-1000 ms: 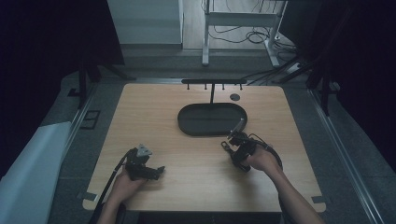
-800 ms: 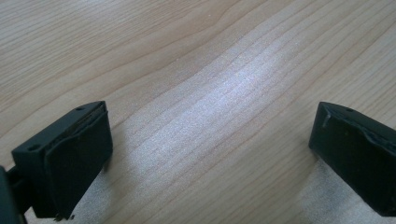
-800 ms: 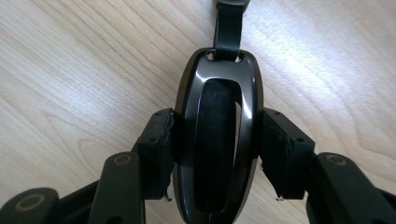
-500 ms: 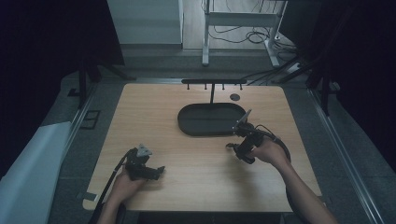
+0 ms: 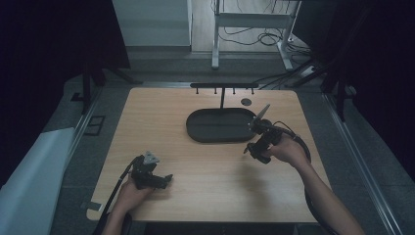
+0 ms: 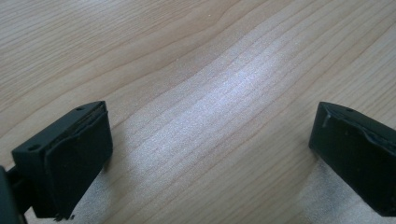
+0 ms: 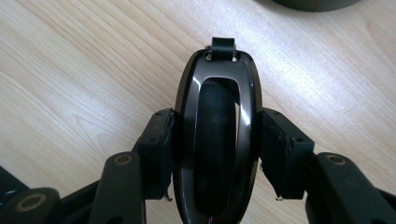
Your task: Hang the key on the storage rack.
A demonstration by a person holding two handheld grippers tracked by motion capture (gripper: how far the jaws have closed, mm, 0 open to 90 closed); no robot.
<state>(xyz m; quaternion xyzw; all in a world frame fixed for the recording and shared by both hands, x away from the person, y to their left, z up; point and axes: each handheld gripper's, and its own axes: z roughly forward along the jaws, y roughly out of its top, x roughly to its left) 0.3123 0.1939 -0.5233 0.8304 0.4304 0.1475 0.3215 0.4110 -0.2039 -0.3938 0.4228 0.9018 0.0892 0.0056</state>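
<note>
My right gripper (image 7: 217,140) is shut on a glossy black oval object (image 7: 218,93) with a small strap loop at its far end. It holds the object just above the wooden table (image 7: 70,70). In the high view the right gripper (image 5: 252,148) sits by the right end of a dark oval tray (image 5: 195,128), whose edge (image 7: 317,3) also shows in the right gripper view. My left gripper (image 5: 164,180) rests near the table's front left. Its jaws (image 6: 210,154) stand wide open over bare wood with nothing between them.
A black T-shaped rack with small pegs (image 5: 222,88) stands behind the tray at the table's far edge. A small dark disc (image 5: 246,102) lies beside it. Cables trail off the table from both grippers. The floor around is dim.
The right gripper has moved a little away and to the right, toward the tray's right end, still holding the oval object. The left gripper has not moved.
</note>
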